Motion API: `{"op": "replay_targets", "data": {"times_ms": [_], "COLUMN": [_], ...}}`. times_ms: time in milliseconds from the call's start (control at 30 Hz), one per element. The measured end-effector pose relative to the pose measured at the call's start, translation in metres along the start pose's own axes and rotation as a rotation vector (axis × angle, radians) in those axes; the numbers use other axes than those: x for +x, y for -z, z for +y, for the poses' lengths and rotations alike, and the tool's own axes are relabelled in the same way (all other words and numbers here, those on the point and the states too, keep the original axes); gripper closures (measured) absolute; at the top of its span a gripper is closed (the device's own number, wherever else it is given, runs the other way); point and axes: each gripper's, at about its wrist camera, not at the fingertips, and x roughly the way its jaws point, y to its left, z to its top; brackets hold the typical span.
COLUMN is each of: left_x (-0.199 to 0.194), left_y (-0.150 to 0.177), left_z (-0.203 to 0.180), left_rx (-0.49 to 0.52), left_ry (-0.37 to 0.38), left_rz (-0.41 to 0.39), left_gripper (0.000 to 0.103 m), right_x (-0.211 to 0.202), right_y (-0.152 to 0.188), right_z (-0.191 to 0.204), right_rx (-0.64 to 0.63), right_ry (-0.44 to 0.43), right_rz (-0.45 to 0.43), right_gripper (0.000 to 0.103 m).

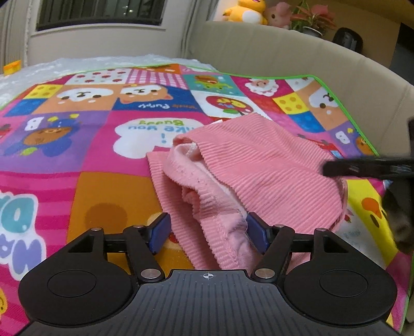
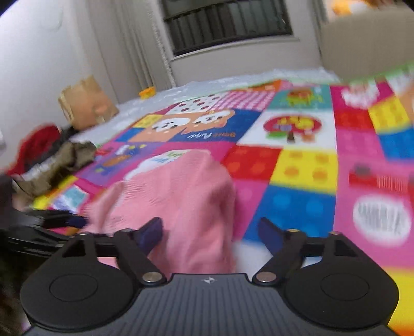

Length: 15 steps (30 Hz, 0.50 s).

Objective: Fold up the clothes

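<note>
A pink ribbed garment (image 1: 258,165) lies crumpled on the colourful cartoon play mat (image 1: 90,155), its paler inside showing at an opening. My left gripper (image 1: 208,232) is open low over the near hem, with bunched cloth between its blue pads. The right pad (image 1: 254,232) is at the hem's edge. In the blurred right wrist view the same garment (image 2: 176,186) humps up before my right gripper (image 2: 211,235), which is open. Its left pad (image 2: 151,232) is against the cloth and its right pad (image 2: 269,234) is clear of it. The right gripper's black finger (image 1: 362,168) rests over the garment's right side.
A beige sofa (image 1: 284,51) curves around the mat's far and right sides, with plush toys (image 1: 245,11) and a potted plant (image 1: 313,18) on top. A pile of red and olive clothes (image 2: 51,155) and a paper bag (image 2: 85,103) sit at the mat's left.
</note>
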Motion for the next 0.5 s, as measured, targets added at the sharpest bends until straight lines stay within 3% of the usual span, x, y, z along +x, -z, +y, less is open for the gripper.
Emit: {"op": "replay_targets", "data": {"times_ms": [200,267,300,333,433,500], "left_x": [0.0,0.001,0.001,0.001,0.003,0.006], "left_y": [0.0,0.001,0.002,0.004,0.008,0.01], "left_z": [0.0,-0.001,-0.005,-0.011,-0.032,-0.05], "left_rx": [-0.026,-0.039,-0.034,-0.02,0.017,0.038], "left_ry": [0.018,0.053,0.068,0.085,0.147,0.205], "left_rz": [0.001,0.002,0.003,0.004,0.009,0.016], "left_gripper": [0.03,0.033,0.034,0.036,0.035,0.033], "right_x": [-0.002,0.005,0.008,0.012,0.02,0.021], "right_y": [0.035,0.042,0.042,0.039,0.021,0.002], "right_z": [-0.013,-0.013,-0.013,-0.015,-0.021,-0.021], "right_rx": [0.287,0.334,0.345,0.346,0.307,0.21], "right_ry": [-0.152,-0.182,-0.194,-0.19,-0.136,-0.062], "right_rz": [0.085,0.074,0.064,0.055,0.027,-0.016], "right_gripper": [0.009,0.018,0.035,0.041,0.044,0.044]}}
